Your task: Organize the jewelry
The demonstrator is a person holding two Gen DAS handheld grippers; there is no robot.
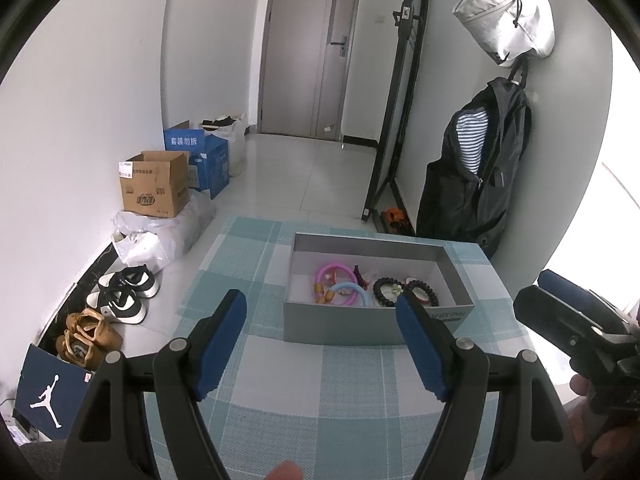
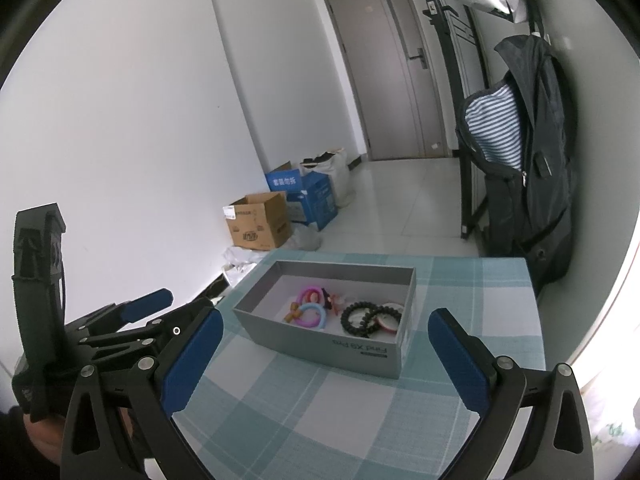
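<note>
A grey cardboard box [image 1: 344,326] [image 2: 320,348] sits open on the checked tablecloth [image 1: 320,392] [image 2: 320,420]. Inside lie a pink ring [image 1: 334,268] [image 2: 308,293], a light blue ring [image 1: 347,289] [image 2: 310,309], black beaded bracelets [image 1: 386,282] [image 2: 358,312] and a red-and-white band [image 2: 387,322]. My left gripper [image 1: 322,312] hovers open in front of the box with nothing between its blue pads. My right gripper [image 2: 326,332] is also open and empty, on the near side of the box. Each gripper shows at the edge of the other's view.
Cardboard boxes [image 1: 156,182] [image 2: 260,226], plastic bags [image 1: 160,236] and shoes [image 1: 120,294] line the left wall on the floor. A dark jacket [image 1: 476,168] [image 2: 524,152] hangs at the right beside the table. A closed door [image 1: 308,48] [image 2: 388,68] is at the far end.
</note>
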